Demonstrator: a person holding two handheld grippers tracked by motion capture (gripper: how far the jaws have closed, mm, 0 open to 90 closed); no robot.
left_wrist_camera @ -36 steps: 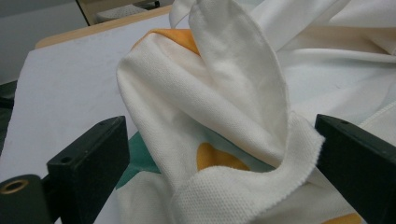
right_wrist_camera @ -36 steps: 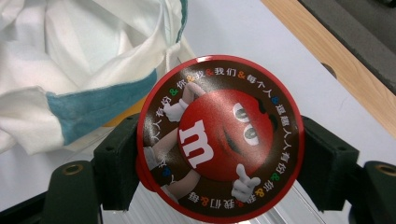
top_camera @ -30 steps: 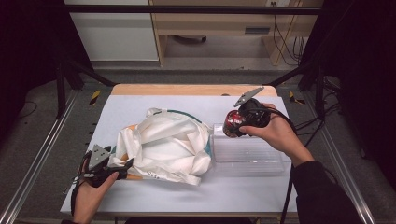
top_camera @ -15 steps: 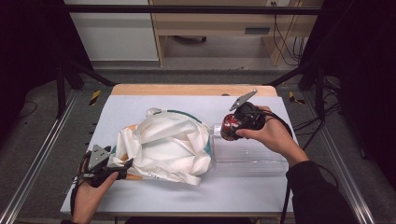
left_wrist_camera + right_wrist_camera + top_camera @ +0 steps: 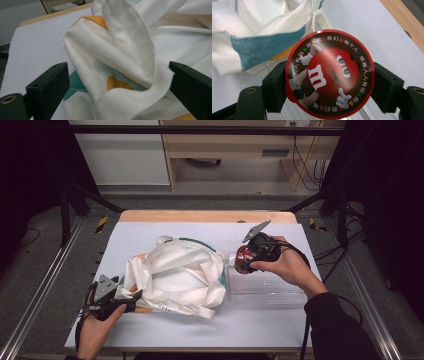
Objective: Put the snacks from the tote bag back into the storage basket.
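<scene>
A crumpled white cloth bag [image 5: 175, 275] with teal and orange patches lies on the white table [image 5: 165, 232]. My left gripper [image 5: 131, 296] sits at its near left corner. In the left gripper view the left gripper [image 5: 117, 85] is open, jaws wide apart, with a fold of the bag [image 5: 120, 50] between them that touches the right jaw. My right gripper [image 5: 248, 259] is shut on a round red candy tin [image 5: 244, 261], held over the left end of a clear plastic box [image 5: 265, 287]. In the right gripper view the tin's lid [image 5: 329, 75] faces the camera between the jaws of the right gripper [image 5: 329, 82].
The clear box lies just right of the bag, its rim [image 5: 244, 82] under the bag's teal edge [image 5: 267, 42]. A wooden strip [image 5: 205, 216] runs along the table's far edge. Metal rails [image 5: 35, 295] flank the table, and cables [image 5: 320, 255] trail on the right.
My right gripper has carried the tin to the left and a little nearer, toward the bag's opening. The left gripper has stayed at the bag's corner.
</scene>
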